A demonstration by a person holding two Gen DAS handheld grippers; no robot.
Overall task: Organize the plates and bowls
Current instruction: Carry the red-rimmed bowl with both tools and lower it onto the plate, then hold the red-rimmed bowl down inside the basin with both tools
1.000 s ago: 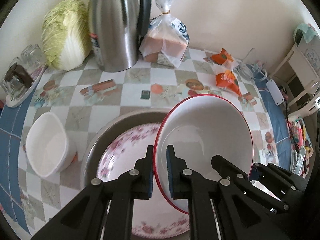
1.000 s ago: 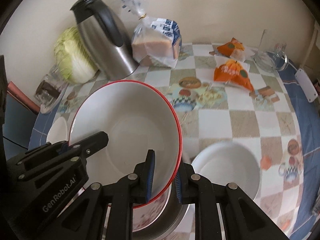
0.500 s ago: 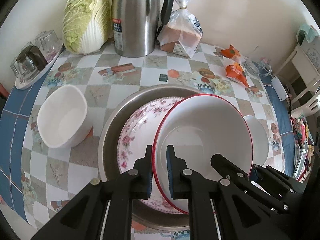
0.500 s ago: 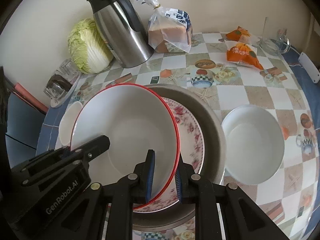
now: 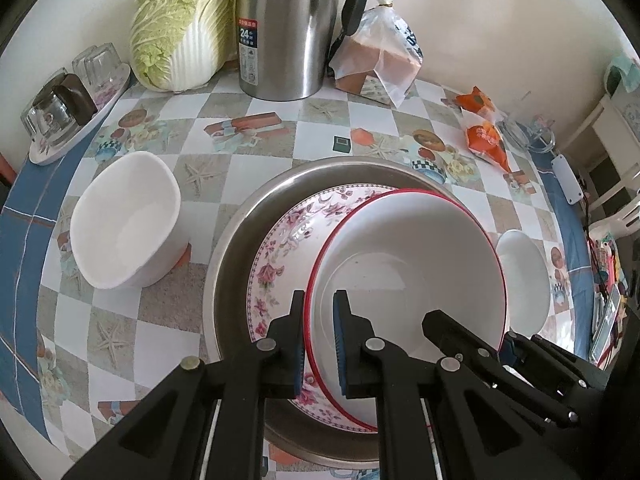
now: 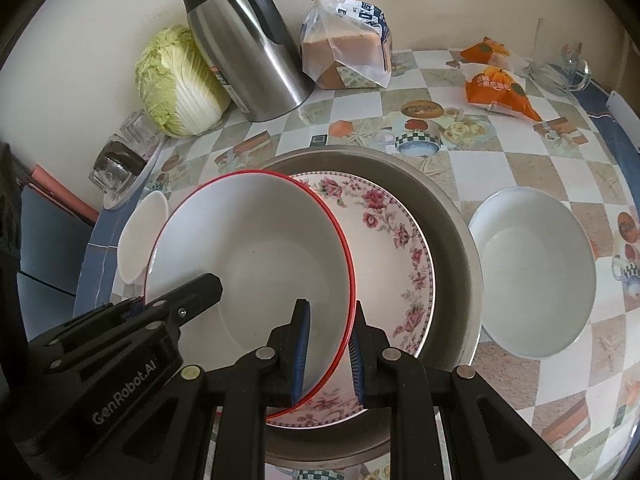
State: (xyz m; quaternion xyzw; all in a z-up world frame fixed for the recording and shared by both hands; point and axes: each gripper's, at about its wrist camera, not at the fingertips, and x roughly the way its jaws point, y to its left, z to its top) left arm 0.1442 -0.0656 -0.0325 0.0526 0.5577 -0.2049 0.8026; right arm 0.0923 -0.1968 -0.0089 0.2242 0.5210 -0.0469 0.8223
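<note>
The red-rimmed white bowl (image 5: 404,276) has sunk toward the floral plate (image 5: 288,248); both grippers (image 5: 318,336) (image 6: 326,344) clamp its rim; best lowered level and centred.

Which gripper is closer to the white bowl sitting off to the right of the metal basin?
Right. The right gripper grips the red-rimmed bowl on the side facing that white bowl; the left gripper grips the opposite rim, farther away.

Round bench against a cream wall in soft daylight

A plain cream plaster wall (image 5: 480,20) backs the round bench (image 5: 280,156), which wears a checked grey-and-white oilcloth with a blue border (image 5: 24,240); white slatted furniture (image 5: 608,128) stands beside it at the right edge of the left wrist view.
</note>
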